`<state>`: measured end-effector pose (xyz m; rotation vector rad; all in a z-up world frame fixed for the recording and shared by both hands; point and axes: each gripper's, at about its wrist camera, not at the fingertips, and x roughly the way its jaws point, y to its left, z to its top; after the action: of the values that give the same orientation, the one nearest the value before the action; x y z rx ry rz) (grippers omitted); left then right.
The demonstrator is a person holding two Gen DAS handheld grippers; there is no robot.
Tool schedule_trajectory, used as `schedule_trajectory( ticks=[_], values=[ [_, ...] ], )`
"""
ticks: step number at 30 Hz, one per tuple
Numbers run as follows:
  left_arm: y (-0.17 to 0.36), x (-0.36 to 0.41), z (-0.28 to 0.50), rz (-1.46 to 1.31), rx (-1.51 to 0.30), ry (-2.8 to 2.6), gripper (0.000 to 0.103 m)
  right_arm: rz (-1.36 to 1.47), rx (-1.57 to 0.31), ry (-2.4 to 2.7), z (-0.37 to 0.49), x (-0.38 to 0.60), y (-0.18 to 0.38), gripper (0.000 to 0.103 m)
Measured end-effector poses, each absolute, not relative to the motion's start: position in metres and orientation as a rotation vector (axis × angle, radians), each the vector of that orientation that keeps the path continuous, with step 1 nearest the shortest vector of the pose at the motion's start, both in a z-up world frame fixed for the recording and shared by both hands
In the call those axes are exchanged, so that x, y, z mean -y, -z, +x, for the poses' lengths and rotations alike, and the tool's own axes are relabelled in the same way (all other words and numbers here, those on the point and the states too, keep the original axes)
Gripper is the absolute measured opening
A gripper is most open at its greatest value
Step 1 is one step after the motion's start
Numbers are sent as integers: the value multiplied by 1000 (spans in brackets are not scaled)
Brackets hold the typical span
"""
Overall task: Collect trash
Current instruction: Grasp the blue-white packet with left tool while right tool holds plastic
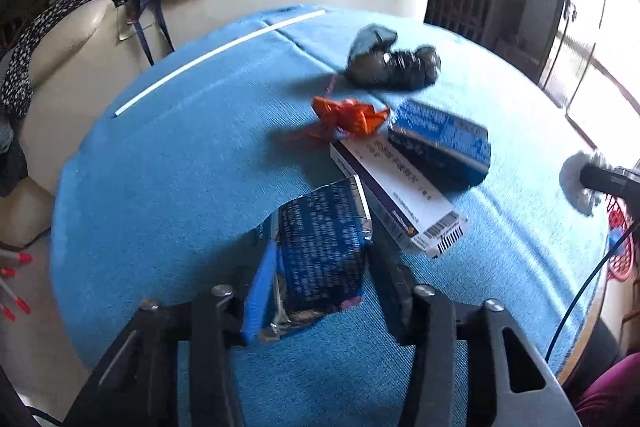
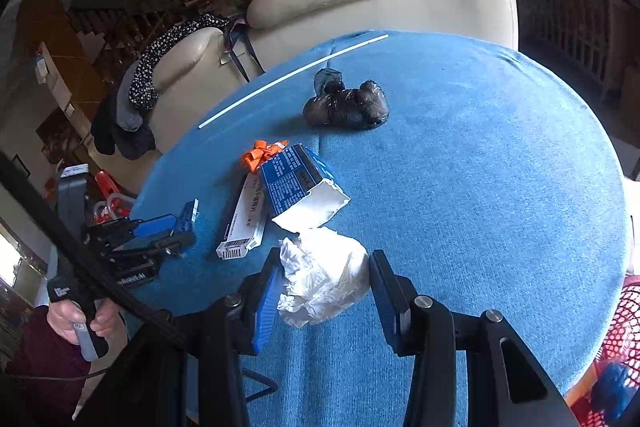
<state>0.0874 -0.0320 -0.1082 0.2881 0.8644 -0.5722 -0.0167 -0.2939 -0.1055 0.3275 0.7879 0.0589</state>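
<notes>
With its jaws closed on a dark blue foil packet, the left gripper has one piece of trash in hand, while the right gripper clamps a crumpled white paper. Judging by this, collection is midway: a white carton, blue box, orange wrapper and black bag lie mid-table. Off the right edge, a red mesh basket holds something blue.

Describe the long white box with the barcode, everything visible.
The long white box is a slim rectangular carton, apparently cardboard, with a dark purple side, printed text and a barcode at its near end. It lies flat on the blue tablecloth, closed as far as shows. The blue box lies against its right side and the orange wrapper overlaps its far end.
</notes>
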Motion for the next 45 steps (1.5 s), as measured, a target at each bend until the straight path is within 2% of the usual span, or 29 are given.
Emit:
schedule_trajectory(
  ticks=[5,16,19,21,26,30,34,40,45],
  values=[
    [93,-2,90,227,-865,542,31,334,-785,-51,-23,297,105,46],
    [102,-43,102,152,-915,446,31,319,-788,-60,-26,288,102,46],
    [102,-43,102,136,-924,444,38,311,-788,-64,-26,284,101,46],
    [100,-48,101,110,-914,421,58,306,-788,-62,-26,283,100,46],
    [98,-60,94,105,-909,383,72,321,-792,-55,-27,286,102,46],
    [108,-68,94,33,-982,382,72,339,-796,-62,-25,287,104,46],
    [119,-74,99,-200,-1085,401,72,334,-794,-67,-26,286,104,46],
    [122,-69,122,-428,-1143,302,72,344,-789,-66,-28,289,104,46],
    [118,-62,149,-497,-1216,186,72,353,-786,-68,-28,291,106,46]
  ],
)
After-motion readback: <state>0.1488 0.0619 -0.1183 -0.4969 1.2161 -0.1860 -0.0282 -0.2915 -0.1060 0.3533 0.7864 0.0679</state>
